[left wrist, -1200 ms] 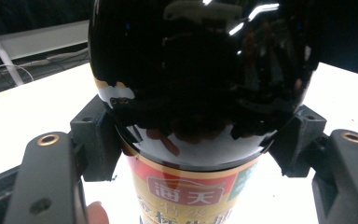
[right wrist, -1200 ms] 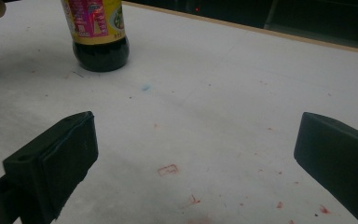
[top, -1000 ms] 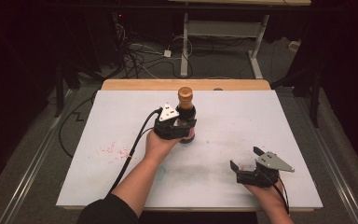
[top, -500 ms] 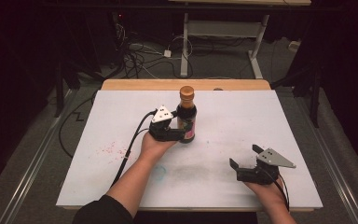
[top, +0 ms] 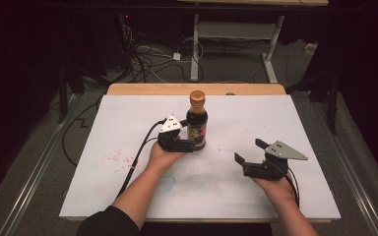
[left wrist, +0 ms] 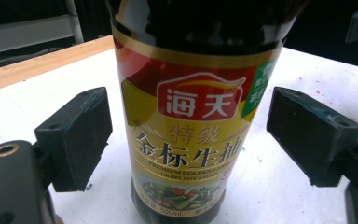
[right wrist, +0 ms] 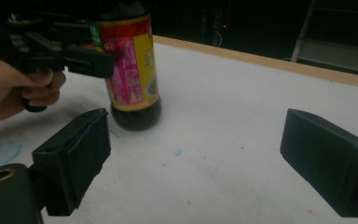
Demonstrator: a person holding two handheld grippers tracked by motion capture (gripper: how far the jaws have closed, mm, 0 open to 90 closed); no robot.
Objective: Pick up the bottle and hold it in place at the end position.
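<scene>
Standing upright, soy sauce bottle (left wrist: 193,116), label reading "海天", "PREMIUM GOLDEN"

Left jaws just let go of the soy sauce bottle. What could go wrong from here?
1. The left gripper jaws have just been opening and flank the soy sauce bottle closely; pulling back skewed could clip and topple it.
2. The bottle is tall and narrow, so a nudge from the open right gripper might tip it.
</scene>
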